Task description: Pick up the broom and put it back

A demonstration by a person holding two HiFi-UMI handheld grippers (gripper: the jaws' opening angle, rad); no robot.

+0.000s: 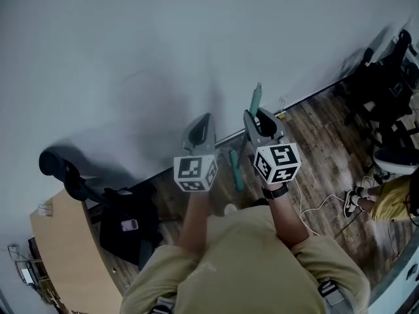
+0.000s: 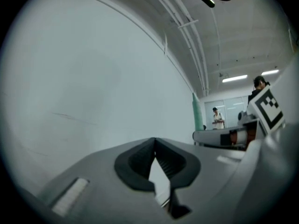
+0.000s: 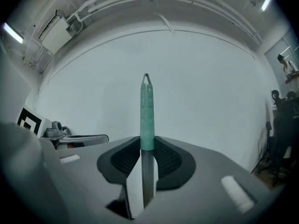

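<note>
The broom has a grey shaft with a green grip (image 1: 255,99) at its top, and it stands upright close to the white wall. Its green head (image 1: 234,169) hangs low by the skirting. My right gripper (image 1: 262,118) is shut on the shaft just under the green grip (image 3: 147,111), pads (image 3: 167,160) pressing on either side. My left gripper (image 1: 201,126) is held beside it to the left, pointing at the wall. Its jaws meet at the tips (image 2: 154,141) with nothing between them. The green grip (image 2: 197,115) also shows at the right of the left gripper view.
A white wall (image 1: 163,57) stands straight ahead, above a wood floor (image 1: 321,142). A black bag (image 1: 127,224) and a wooden table (image 1: 65,254) are at the left. Dark office chairs (image 1: 386,90), cables (image 1: 321,208) and a person in yellow (image 1: 393,198) are at the right.
</note>
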